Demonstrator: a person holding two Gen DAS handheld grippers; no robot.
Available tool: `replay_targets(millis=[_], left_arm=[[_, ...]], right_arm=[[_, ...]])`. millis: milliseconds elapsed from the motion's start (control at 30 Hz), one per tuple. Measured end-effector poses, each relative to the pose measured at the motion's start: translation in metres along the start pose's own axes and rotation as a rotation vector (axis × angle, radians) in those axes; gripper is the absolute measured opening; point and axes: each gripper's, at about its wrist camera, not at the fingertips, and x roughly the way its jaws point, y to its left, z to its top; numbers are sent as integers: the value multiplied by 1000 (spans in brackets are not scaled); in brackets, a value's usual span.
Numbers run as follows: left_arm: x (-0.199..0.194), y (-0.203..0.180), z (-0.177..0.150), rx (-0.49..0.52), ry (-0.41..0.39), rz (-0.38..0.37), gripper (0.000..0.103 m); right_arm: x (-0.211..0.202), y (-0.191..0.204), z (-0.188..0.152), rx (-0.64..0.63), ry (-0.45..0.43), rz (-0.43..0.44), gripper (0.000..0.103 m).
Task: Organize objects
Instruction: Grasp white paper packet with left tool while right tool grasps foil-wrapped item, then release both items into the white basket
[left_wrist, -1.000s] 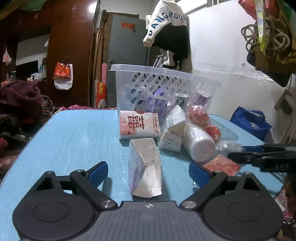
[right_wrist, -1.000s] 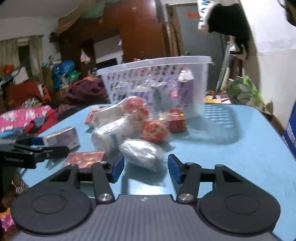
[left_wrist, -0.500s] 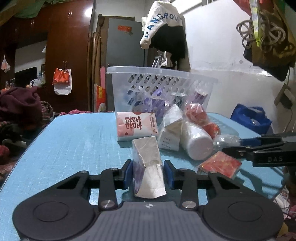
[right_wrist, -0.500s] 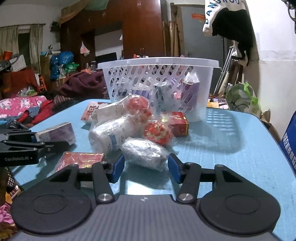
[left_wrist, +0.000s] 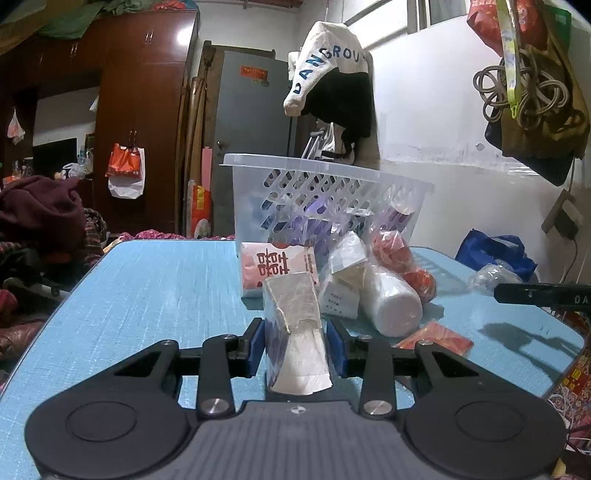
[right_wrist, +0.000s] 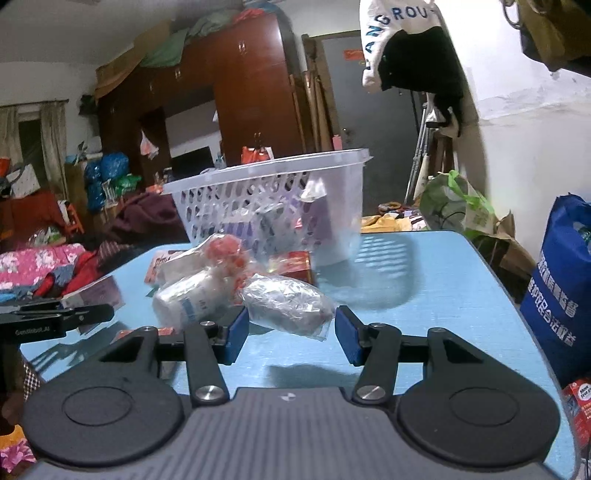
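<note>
Purple-white packet (left_wrist: 295, 332) between left gripper (left_wrist: 295, 345) pads

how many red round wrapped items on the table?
2. One red ball sits against the basket; the other red ball lies nearer, right of the white roll. More may be hidden.

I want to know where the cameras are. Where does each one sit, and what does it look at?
Left wrist: on the left gripper, looking across the table at the basket; jaws shut on a pack.
Right wrist: on the right gripper, facing the basket; jaws either side of a bag.
Shared: basket, table, each other's gripper.
</note>
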Motion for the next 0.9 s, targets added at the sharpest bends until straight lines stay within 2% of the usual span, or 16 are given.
replay_targets(millis=[233,367,467,567,633,733,800,867,900], left_arm=[[-3,6,3,-32,-19,-10,40],[-6,11,21,-47,-56,-30,40],[-1,11,57,-37,-114,-56,40],[18,7,111,-19,-150,-87,40],[40,3,150,-16,-159,-93,40],[82,-4,189,-19,-114,-66,40],[117,-8,203,-3,-36,-73,41],[143,-8,204,3,22,-43,66],[155,-7,202,-8,52,-21,81]], right_arm=[[-1,-4,1,10,-22,15,55],[-3,-1,16,-6,-62,31,55],[-2,5,44,-46,-115,41,55],[14,17,87,-111,-170,48,55],[36,23,121,-146,-177,40,55],[78,27,155,-171,-138,34,55],[107,29,166,-194,-94,17,56],[127,28,168,-208,-75,13,63],[134,28,167,-212,-51,5,76]])
